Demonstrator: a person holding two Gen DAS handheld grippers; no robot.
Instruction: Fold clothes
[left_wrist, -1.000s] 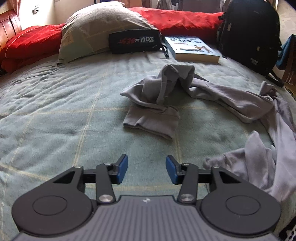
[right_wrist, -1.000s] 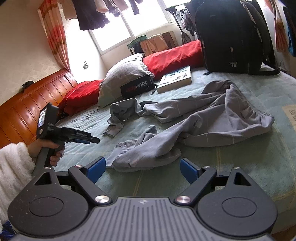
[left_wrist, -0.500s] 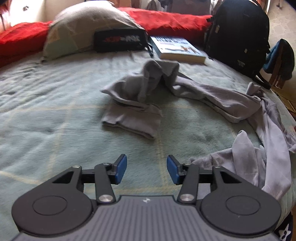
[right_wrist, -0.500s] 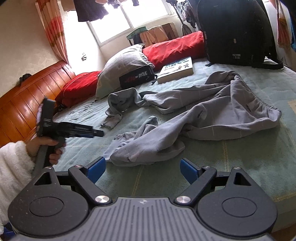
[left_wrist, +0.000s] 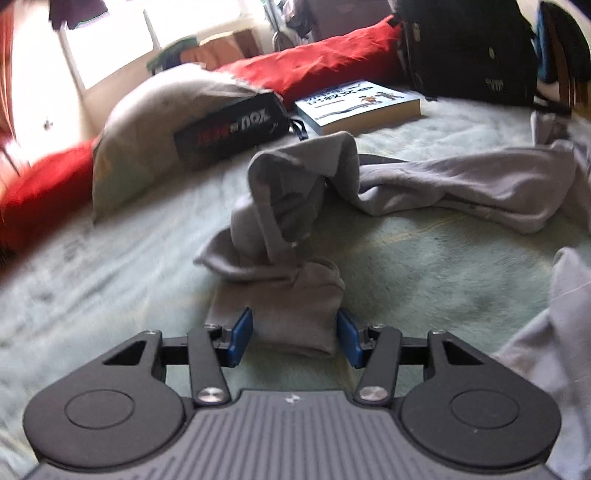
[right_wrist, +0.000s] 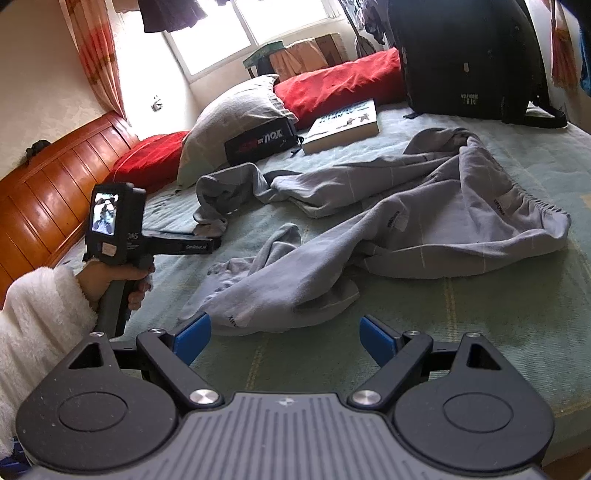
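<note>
Grey long pants (right_wrist: 424, 221) lie crumpled on the green bed cover (right_wrist: 498, 325). One leg runs toward the pillows and ends in a cuff (left_wrist: 291, 314). My left gripper (left_wrist: 293, 338) is open, its blue pads on either side of that cuff, low over the bed. It also shows in the right wrist view (right_wrist: 218, 240), held in a hand with a white fluffy sleeve. My right gripper (right_wrist: 284, 338) is wide open and empty, just short of the other leg's end (right_wrist: 280, 295).
A grey pillow (right_wrist: 236, 118), a black pouch (right_wrist: 258, 142) and a book (right_wrist: 343, 127) lie at the head of the bed. Red cushions (right_wrist: 340, 85) and a black backpack (right_wrist: 465, 55) stand behind. A wooden headboard (right_wrist: 48, 188) is on the left.
My left gripper moved forward to the leg cuff, which now lies between its pads. My right gripper crept a little closer to the other leg end.
</note>
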